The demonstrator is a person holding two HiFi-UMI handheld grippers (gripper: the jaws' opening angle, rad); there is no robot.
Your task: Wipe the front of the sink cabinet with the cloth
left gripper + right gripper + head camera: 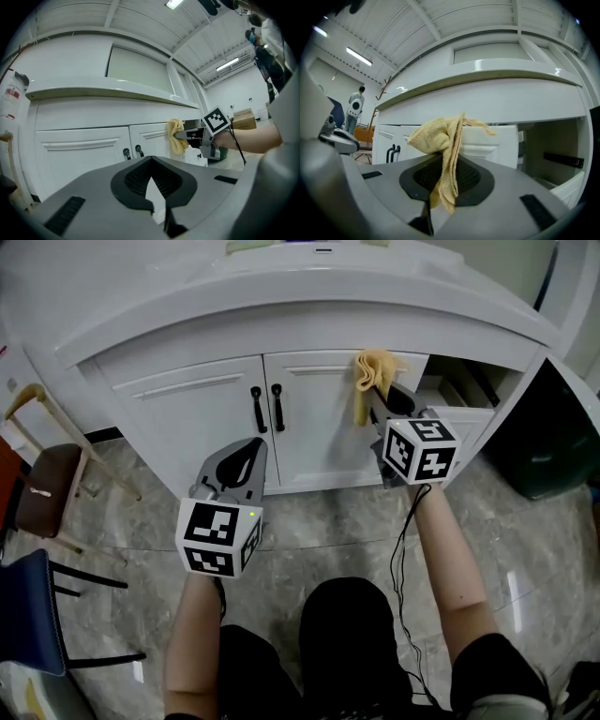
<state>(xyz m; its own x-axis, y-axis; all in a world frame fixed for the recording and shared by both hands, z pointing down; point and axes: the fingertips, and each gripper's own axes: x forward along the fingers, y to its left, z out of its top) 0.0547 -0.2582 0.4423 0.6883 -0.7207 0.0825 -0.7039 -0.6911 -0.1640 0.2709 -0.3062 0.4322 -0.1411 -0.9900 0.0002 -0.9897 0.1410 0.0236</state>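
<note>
cloth [443, 154] hides where right gripper [440, 180] pinches it

Grey marbled tile floor [328, 521] spreads below. At the left stands a wooden chair [42, 488] with a brown seat, and a blue chair [28, 610] sits nearer. A dark bin [553, 451] stands at the right. Strip lights [228, 64] shine on a white panelled ceiling [440, 18].

Brown-seated stool [42, 488] seen at nine o'clock, blue chair [28, 610] at eight, dark bin [551, 448] at three, grey marbled floor [323, 521] below.
</note>
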